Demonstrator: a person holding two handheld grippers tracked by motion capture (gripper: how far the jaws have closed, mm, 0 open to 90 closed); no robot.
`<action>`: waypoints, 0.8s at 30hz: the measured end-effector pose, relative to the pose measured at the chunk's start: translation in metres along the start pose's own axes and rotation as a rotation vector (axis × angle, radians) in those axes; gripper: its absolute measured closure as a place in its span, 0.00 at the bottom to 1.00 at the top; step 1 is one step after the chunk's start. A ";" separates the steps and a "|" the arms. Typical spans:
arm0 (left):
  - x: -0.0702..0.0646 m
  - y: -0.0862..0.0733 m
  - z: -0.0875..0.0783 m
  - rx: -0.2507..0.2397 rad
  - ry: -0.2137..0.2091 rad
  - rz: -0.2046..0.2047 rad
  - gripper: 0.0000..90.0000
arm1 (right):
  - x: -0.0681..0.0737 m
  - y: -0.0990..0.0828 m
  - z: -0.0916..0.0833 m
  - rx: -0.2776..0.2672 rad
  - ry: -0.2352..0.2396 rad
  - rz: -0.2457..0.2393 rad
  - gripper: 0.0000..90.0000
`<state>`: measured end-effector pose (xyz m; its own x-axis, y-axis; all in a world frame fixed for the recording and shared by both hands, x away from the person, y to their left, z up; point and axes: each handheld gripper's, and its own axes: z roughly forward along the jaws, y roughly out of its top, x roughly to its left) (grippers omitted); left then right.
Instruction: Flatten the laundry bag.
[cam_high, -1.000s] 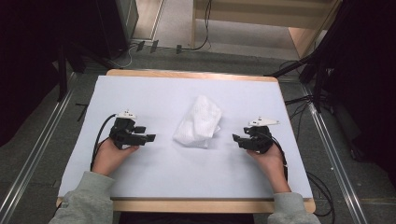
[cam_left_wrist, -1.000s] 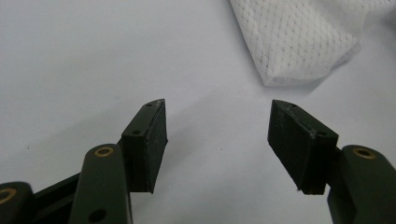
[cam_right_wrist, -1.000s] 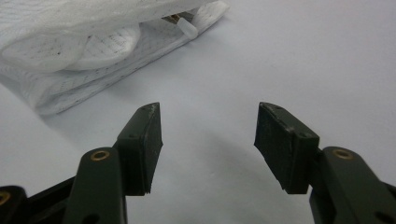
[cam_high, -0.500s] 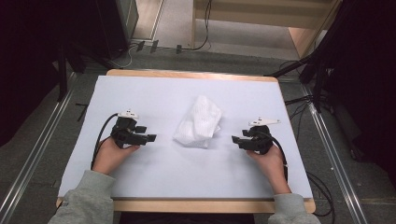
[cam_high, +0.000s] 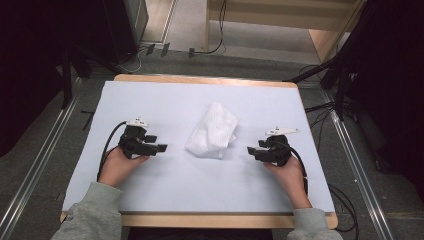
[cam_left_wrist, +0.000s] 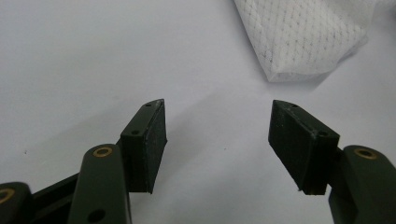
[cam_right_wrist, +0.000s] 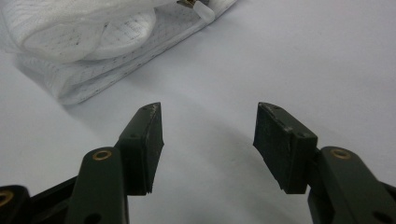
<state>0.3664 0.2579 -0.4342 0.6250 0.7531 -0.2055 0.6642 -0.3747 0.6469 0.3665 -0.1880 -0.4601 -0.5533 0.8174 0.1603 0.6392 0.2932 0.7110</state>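
Left gripper (cam_high: 161, 148): you hold it at the left of centre in the high view, hand (cam_high: 120, 162) behind it, forearm in a grey sleeve (cam_high: 95, 212) rising from the lower left corner. It points right, toward the white mesh cloth (cam_high: 212, 131). In the left gripper view its jaws are spread wide over bare white table cover (cam_left_wrist: 93, 56), with nothing between them.

Right gripper (cam_high: 250, 150): you hold it at the right of centre, pointing left at the same cloth, hand (cam_high: 289, 172) behind it. Its jaws are likewise spread, holding nothing.

White mesh cloth: crumpled, in the middle of the table, between both grippers and apart from each. It lies at the upper right of the left gripper view (cam_left_wrist: 303, 37) and the upper left of the right gripper view (cam_right_wrist: 93, 37).
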 end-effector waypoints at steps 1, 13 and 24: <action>0.000 0.000 0.000 0.000 0.000 0.000 0.42 | 0.000 0.000 0.000 0.001 0.001 0.001 0.48; 0.001 0.000 0.000 0.001 -0.005 -0.002 0.42 | 0.001 0.001 -0.001 0.000 0.014 0.005 0.52; 0.001 0.000 -0.001 -0.001 -0.007 -0.008 0.42 | 0.005 0.005 -0.001 -0.006 0.033 0.012 0.59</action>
<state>0.3666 0.2596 -0.4334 0.6222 0.7524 -0.2161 0.6691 -0.3679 0.6457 0.3665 -0.1831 -0.4548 -0.5629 0.8039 0.1918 0.6431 0.2802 0.7127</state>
